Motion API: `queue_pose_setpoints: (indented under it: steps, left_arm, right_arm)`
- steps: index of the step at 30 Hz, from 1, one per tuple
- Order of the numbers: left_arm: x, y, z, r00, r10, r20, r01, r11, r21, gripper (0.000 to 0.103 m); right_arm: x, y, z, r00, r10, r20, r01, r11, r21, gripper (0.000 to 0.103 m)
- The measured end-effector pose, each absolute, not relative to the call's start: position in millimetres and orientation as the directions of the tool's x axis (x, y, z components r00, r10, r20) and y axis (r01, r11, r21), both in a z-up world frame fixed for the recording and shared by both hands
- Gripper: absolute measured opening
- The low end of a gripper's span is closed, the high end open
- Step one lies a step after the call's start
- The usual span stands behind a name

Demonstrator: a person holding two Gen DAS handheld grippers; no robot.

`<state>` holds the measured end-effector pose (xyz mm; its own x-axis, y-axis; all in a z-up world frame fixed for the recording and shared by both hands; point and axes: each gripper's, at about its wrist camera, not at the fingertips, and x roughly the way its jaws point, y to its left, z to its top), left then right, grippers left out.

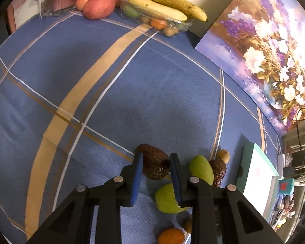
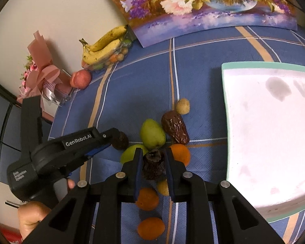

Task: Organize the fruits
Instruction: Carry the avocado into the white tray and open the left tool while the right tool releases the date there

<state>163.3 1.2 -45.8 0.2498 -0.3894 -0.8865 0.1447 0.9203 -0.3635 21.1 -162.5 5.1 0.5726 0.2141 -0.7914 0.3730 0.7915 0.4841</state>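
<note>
Left claw (image 1: 155,163): closed on a dark wrinkled fruit (image 1: 153,161), blue pads pressing its two flanks; fruit sits low on the cloth, near 6 o'clock in the left wrist view.
Right claw (image 2: 152,158): closed on a second dark wrinkled fruit (image 2: 153,165), gripped across its narrow width, at about 6 o'clock in the right wrist view.
Left-held fruit, axis: long axis seems to run from 10 toward 4 o'clock across the pads; far end rounded, near end puckered.
Right-held fruit, axis: long axis roughly 12 to 6 o'clock, along the fingers; puckered end toward 12.
Handling, judged: both look dried and shrivelled, so probably light, a little yielding, skin rough enough not to slip; best held across the middle of the short width, as now; hard squeezing likely to dent.
Just beside: two green fruits (image 2: 152,134) and (image 2: 132,152), touching the right-held one's surroundings at 11 and 9 o'clock; an orange fruit (image 2: 180,154) at 3 o'clock.
Further out: third dark fruit (image 2: 174,130) at 1 o'clock, a small tan fruit (image 2: 183,106) beyond it; two more orange fruits (image 2: 147,201) toward 6.
White tray (image 2: 223,67): at 3 o'clock, bare, likely the destination.
Far edge: bananas (image 1: 164,4) on a clear box (image 1: 172,23) and apples (image 1: 98,6), at 12 o'clock in the left view.
Table (image 1: 132,93): covered in blue plaid cloth.
</note>
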Motion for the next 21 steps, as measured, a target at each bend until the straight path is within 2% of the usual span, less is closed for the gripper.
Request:
queue_pose_setpoints:
  steps: [8,21]
  left_arm:
    - [151.7,9.8,-7.5,0.315,-0.428,-0.847,0.179,0.903,-0.390,0.029]
    - [113.2,-21.5,29.1,0.304,-0.521,-0.798,0.311,0.845,-0.434,0.029]
  right_arm:
    - [5.3,-179.6,24.1,0.613,0.163,-0.773,0.398,0.781,0.481,0.022]
    - [-57.8,-255.0,35.2,0.546,-0.126,-0.829,0.639,0.702,0.315,0.022]
